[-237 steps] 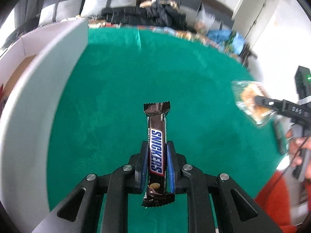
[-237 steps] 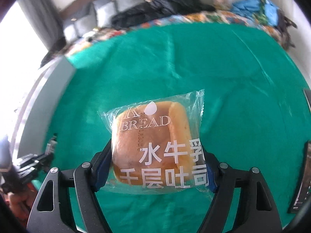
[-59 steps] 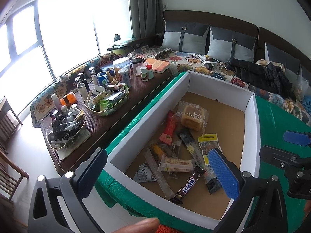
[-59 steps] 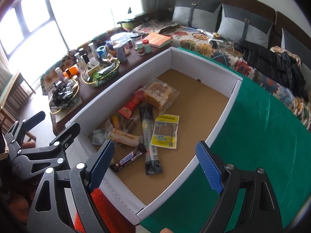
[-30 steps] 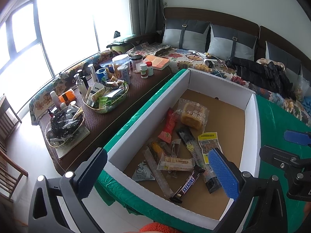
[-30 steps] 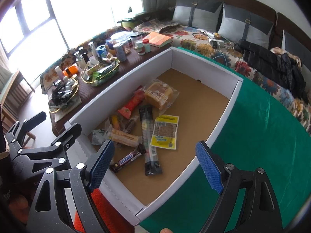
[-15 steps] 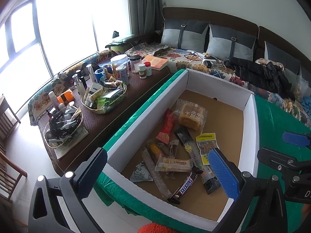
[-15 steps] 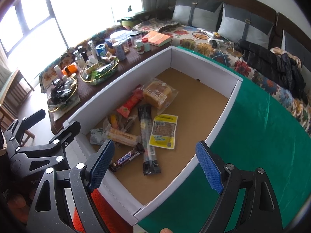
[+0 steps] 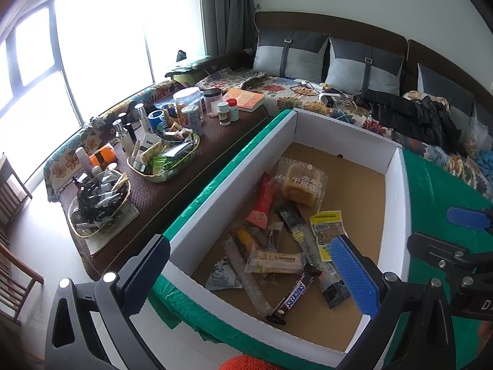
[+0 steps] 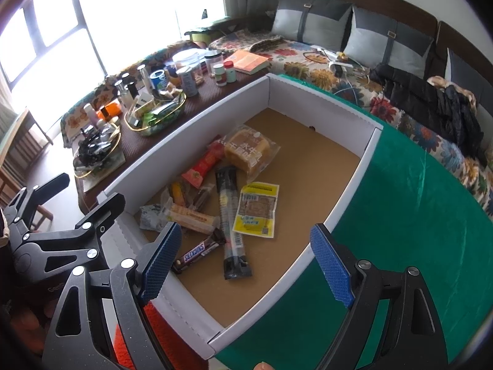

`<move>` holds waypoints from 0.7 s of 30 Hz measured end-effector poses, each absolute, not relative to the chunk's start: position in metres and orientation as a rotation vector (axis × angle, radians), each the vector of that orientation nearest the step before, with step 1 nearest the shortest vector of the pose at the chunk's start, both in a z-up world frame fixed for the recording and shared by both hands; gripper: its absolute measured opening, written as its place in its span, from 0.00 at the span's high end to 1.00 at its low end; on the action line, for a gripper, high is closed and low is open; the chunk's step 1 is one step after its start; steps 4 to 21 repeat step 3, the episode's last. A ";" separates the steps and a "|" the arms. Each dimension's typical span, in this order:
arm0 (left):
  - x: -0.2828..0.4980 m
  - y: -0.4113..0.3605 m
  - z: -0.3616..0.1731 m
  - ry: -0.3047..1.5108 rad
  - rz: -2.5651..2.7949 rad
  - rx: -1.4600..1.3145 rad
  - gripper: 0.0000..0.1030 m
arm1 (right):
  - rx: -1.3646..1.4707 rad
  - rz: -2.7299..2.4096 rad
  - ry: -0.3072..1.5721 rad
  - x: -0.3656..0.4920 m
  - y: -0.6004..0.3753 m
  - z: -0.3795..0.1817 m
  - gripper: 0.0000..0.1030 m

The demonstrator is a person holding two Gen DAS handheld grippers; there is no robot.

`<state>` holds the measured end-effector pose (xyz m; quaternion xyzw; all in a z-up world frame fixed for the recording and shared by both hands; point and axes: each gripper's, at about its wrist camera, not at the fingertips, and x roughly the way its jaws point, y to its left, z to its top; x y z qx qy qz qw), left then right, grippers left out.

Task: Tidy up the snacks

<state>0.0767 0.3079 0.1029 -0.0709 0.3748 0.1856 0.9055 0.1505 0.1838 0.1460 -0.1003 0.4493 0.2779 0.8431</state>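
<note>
Left gripper and right gripper spread, empty — Snickers bar in box, below fingers

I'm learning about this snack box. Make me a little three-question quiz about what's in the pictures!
1. True or false: the Snickers bar lies inside the white box.
2. Which gripper is holding a snack: A) left gripper, B) right gripper, C) neither?
3. Fill in: the yellow packet lies beside the long ____ packet.

Key: 1 true. 2 C, both are open and empty. 3 black.
</note>
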 end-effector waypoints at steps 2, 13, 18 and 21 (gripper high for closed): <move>0.075 0.309 0.104 0.764 0.383 -0.160 0.00 | -0.215 0.587 0.948 0.151 0.184 0.146 0.15; 0.074 0.309 0.104 0.762 0.383 -0.158 0.00 | -0.217 0.585 0.947 0.151 0.184 0.146 0.15; 0.074 0.309 0.104 0.762 0.383 -0.158 0.00 | -0.217 0.585 0.947 0.151 0.184 0.146 0.15; 0.074 0.309 0.104 0.762 0.383 -0.158 0.00 | -0.217 0.585 0.947 0.151 0.184 0.146 0.15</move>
